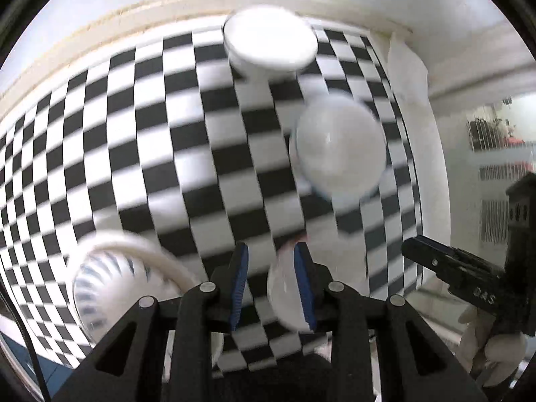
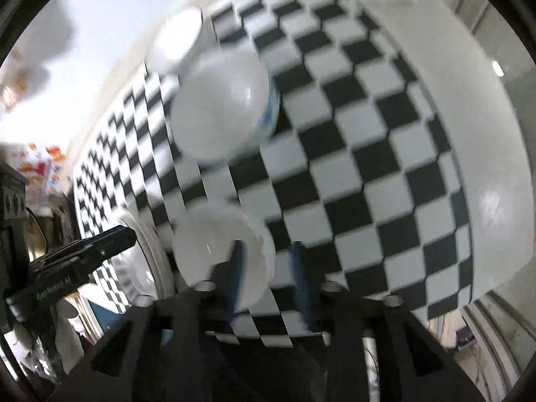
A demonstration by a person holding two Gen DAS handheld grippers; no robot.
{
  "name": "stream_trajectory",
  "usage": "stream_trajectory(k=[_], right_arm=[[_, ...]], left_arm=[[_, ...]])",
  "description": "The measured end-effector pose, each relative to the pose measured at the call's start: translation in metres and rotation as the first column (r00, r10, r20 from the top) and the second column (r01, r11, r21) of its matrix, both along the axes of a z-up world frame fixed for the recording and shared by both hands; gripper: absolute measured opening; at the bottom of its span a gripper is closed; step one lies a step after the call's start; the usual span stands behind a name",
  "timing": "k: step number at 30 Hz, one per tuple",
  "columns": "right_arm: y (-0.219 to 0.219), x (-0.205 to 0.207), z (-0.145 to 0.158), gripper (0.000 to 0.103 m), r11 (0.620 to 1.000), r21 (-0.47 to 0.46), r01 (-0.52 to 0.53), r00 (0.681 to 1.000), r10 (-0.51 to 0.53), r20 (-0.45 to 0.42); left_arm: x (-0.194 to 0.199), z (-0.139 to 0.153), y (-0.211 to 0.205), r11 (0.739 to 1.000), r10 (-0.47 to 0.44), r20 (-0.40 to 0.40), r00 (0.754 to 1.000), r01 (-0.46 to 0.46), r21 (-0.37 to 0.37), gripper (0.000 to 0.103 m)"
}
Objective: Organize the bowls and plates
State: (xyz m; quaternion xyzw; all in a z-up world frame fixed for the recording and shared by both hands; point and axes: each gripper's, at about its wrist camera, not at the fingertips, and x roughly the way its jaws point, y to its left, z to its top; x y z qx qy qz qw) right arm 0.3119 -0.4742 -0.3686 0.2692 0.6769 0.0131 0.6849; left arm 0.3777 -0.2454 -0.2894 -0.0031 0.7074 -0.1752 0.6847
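Both views are motion-blurred. In the left wrist view my left gripper (image 1: pixel 272 288) is open and empty above the checkered cloth (image 1: pixel 167 154). A small white bowl (image 1: pixel 288 298) lies under its right finger. A striped plate (image 1: pixel 110 284) sits at the lower left, a white bowl with blue marks (image 1: pixel 338 150) at mid right, and a white dish (image 1: pixel 269 42) at the back. In the right wrist view my right gripper (image 2: pixel 268 278) is open, its left finger over a small white bowl (image 2: pixel 214 254). The blue-marked bowl (image 2: pixel 221 107) and the white dish (image 2: pixel 177 37) lie beyond.
The checkered cloth (image 2: pixel 351 154) covers a white table (image 2: pixel 485 167). White paper (image 1: pixel 407 67) lies at the cloth's far right corner. The other gripper's black body shows in the left wrist view (image 1: pixel 462 268) and in the right wrist view (image 2: pixel 73 261). The striped plate's rim (image 2: pixel 147 261) lies at lower left.
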Motion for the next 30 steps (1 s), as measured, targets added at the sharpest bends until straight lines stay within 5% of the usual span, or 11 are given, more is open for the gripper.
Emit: stream_trajectory(k=[4,11,13,14,17,30], right_arm=[[-0.012,0.040,-0.003,0.048,0.999,-0.021,0.027,0.998,-0.026,0.051],[-0.019,0.097,-0.046,0.047,0.998,0.000,0.067,0.998,-0.067,0.005],[-0.017,0.104,-0.057,0.037,0.998,0.004,0.064,0.998,-0.064,-0.014],[-0.017,0.107,-0.062,0.025,0.998,0.011,0.062,0.998,-0.062,-0.023],[-0.016,0.111,-0.069,0.012,0.998,-0.017,0.057,0.998,-0.058,-0.033],[0.000,0.092,-0.021,0.012,0.997,-0.070,0.030,0.998,-0.026,0.052]], left_arm=[[0.040,-0.024,-0.020,0.999,0.018,-0.055,0.998,-0.020,-0.028,0.026],[0.064,-0.072,-0.068,0.998,-0.061,-0.101,0.993,0.064,0.029,0.025],[0.064,-0.079,-0.074,0.996,-0.072,-0.090,0.993,0.076,0.038,0.021],[0.063,-0.080,-0.075,0.995,-0.079,-0.083,0.993,0.084,0.050,0.019],[0.059,-0.079,-0.078,0.993,-0.089,-0.061,0.994,0.093,0.068,0.019],[0.027,-0.023,-0.065,0.994,-0.104,0.046,0.994,0.102,0.039,0.019]])
